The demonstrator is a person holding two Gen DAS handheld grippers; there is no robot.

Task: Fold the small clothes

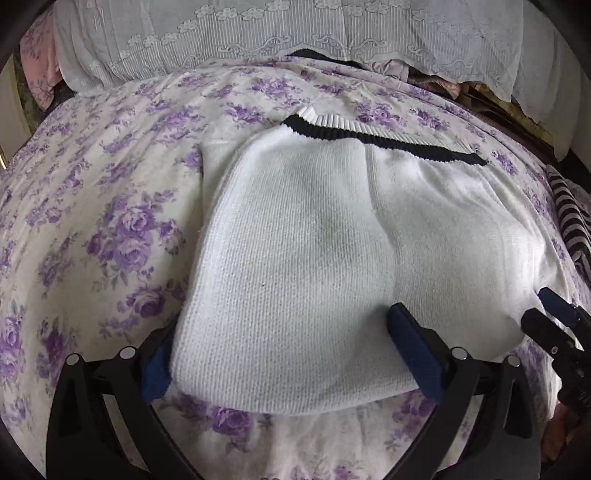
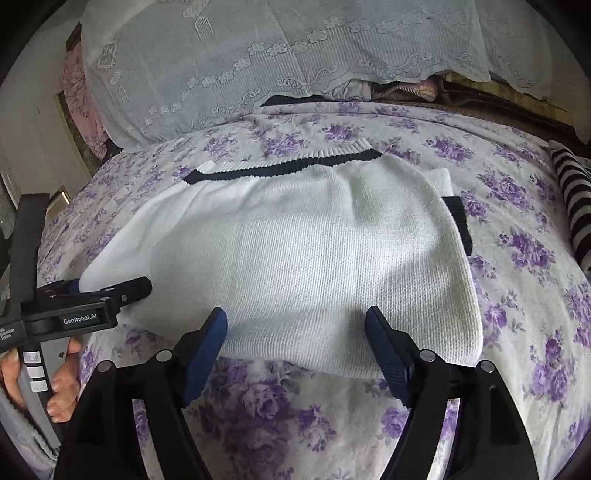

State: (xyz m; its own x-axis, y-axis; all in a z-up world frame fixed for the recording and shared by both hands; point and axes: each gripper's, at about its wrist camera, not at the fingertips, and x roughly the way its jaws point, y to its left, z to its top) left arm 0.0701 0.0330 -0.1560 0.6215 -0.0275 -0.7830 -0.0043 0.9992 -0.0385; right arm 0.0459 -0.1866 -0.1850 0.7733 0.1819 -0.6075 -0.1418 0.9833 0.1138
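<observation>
From the left wrist view, the left gripper (image 1: 284,347) stands with its fingers (image 1: 413,347) spread wide, and the near folded edge of the white knitted sweater with a black stripe at its ribbed hem (image 1: 295,236) lies between them; the pads do not press on it. The sweater rests flat on the bed covered by a white sheet printed with purple roses (image 1: 92,229), stretching ahead of the fingers. To the right of them the right gripper (image 1: 543,314) reaches the sweater's corner. A white lace cloth (image 1: 258,33) hangs beyond.

From the right wrist view, the right gripper (image 2: 295,339) has its blue-padded fingers (image 2: 207,343) well apart over the sweater's (image 2: 295,236) near edge, gripping nothing. Left of them sits the left gripper (image 2: 107,291), held by a hand (image 2: 55,380). A black-and-white striped garment (image 2: 572,199) lies far right.
</observation>
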